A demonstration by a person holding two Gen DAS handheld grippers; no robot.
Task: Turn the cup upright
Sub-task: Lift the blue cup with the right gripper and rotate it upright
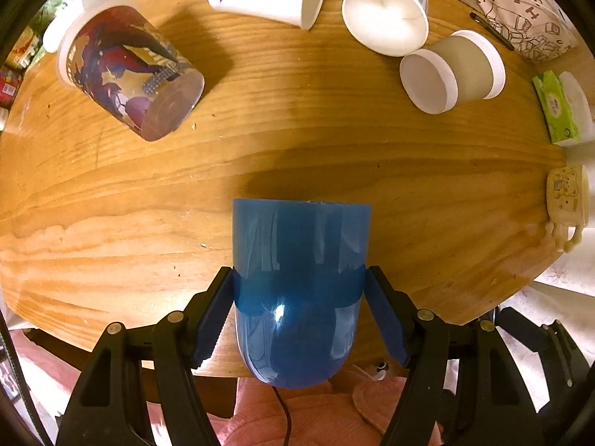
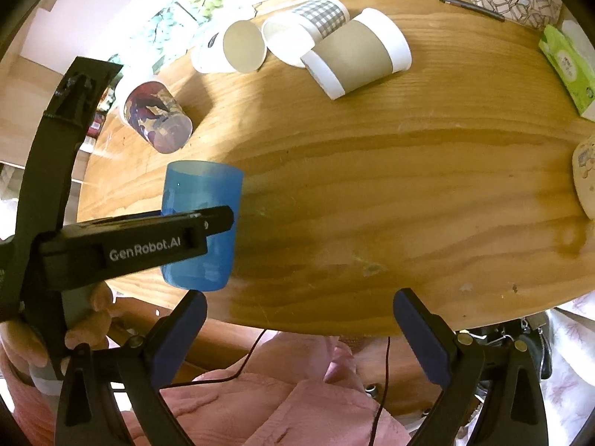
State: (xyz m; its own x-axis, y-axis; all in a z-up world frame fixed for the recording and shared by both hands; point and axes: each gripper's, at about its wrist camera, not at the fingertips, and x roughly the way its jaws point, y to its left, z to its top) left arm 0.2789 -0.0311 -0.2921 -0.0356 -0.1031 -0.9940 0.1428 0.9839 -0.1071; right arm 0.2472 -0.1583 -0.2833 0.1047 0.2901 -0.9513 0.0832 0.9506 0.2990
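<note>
Cup first: my blue cup (image 1: 299, 290) is translucent, smooth plastic with a rounded base, clamped between the ribbed pads of my left gripper (image 1: 299, 290), its open rim pointing away over the near edge of the table (image 1: 334, 141). That table is oval, grainy pine, spreading ahead of both tools. Beyond my left gripper lie a glossy printed cup (image 1: 130, 74) and a grey paper cup (image 1: 453, 70), both on their sides. My right gripper (image 2: 299, 329) hangs spread wide and unloaded, with the blue cup ahead to its left.
</note>
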